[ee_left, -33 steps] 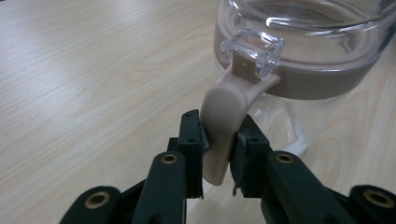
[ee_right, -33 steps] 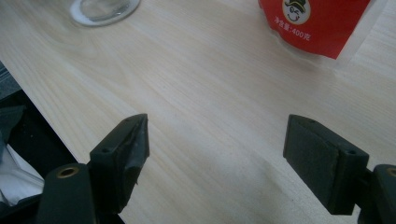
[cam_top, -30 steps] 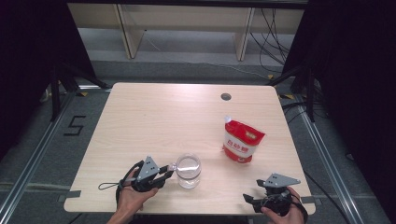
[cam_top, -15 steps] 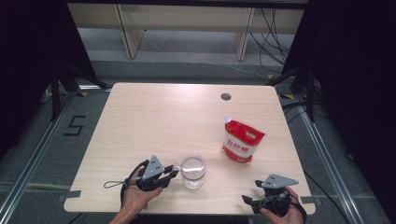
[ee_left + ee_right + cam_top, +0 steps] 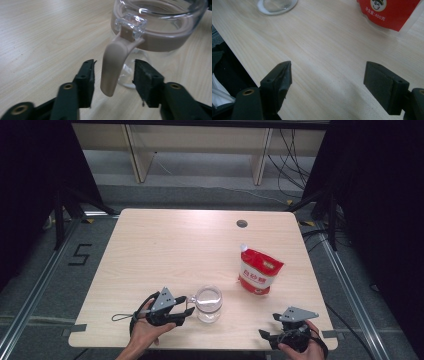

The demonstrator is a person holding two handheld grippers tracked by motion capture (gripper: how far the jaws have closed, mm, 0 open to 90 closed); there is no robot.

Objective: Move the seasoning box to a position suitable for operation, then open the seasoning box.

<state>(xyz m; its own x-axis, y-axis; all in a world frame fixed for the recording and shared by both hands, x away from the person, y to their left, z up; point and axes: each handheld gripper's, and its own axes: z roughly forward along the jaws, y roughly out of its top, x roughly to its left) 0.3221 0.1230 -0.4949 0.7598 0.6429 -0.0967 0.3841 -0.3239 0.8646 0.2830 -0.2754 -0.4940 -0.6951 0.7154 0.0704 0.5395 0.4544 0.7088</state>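
A clear glass jug (image 5: pixel 208 303) with a beige collar and beige handle (image 5: pixel 113 67) stands near the table's front edge. My left gripper (image 5: pixel 189 306) is open, one jaw on each side of the handle, a small gap on both sides (image 5: pixel 113 72). A red and white pouch (image 5: pixel 258 270) with a white spout stands to the right of the jug; its lower part (image 5: pixel 390 12) shows at the top right of the right gripper view. My right gripper (image 5: pixel 266 336) hovers open and empty over bare wood (image 5: pixel 329 75) at the front right. The jug's base (image 5: pixel 277 5) appears top left there.
The light wooden table (image 5: pixel 170 250) has a round cable hole (image 5: pixel 242 224) at its back right. Its front edge (image 5: pixel 234 42) runs just left of my right gripper. Dark curtains flank the table, and shelving legs stand behind it.
My left gripper has moved right along the table's front until its jaws straddle the jug's handle. The right gripper has barely shifted.
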